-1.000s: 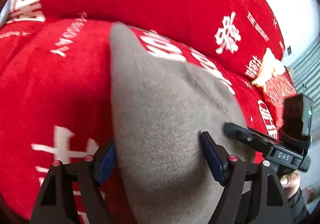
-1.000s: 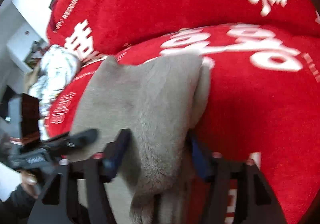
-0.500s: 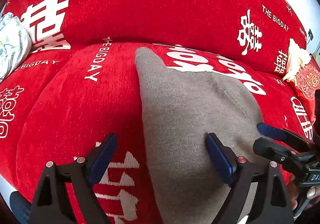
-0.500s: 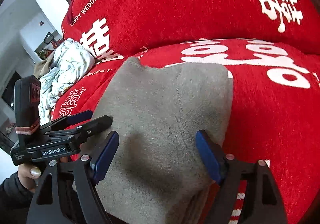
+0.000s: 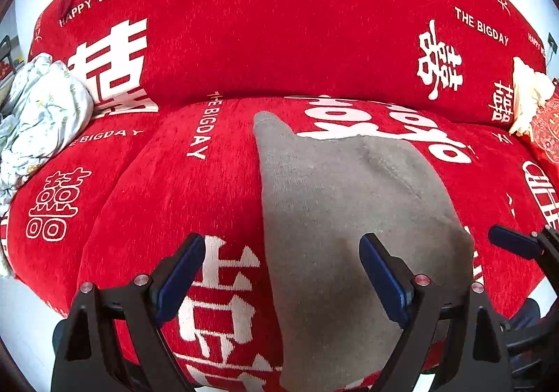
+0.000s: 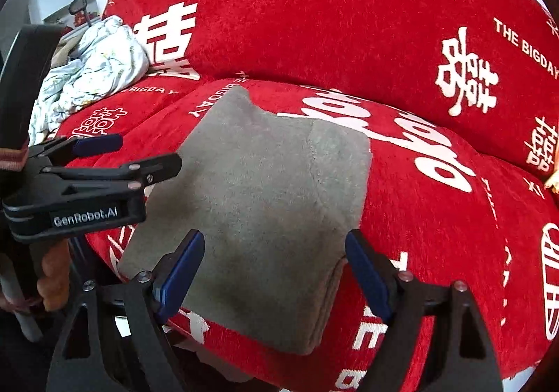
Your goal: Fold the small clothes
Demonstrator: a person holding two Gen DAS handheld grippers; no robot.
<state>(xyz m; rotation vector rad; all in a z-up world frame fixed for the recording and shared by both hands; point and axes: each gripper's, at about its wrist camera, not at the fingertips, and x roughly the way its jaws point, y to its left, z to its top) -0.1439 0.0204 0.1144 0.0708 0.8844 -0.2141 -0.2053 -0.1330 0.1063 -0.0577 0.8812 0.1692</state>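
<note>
Tilting both hands steeply downward, we hold the left gripper and right gripper above the folded grey garment on the red sofa cover. Both sets of fingers have just been opening and stand wide, gripping nothing; the garment lies toward twelve o'clock.

I see a plain grey garment with no print, its knit a flat taupe-grey all over, lying on a bright red sofa cover patterned with white double-happiness characters and white lettering that reads "HAPPY WEDDING" and "THE BIGDAY". My left gripper and right gripper are black with dark blue pads and small silver-pink rivets. At the far left I make out a crumpled white cloth with a faint pale floral print.
</note>
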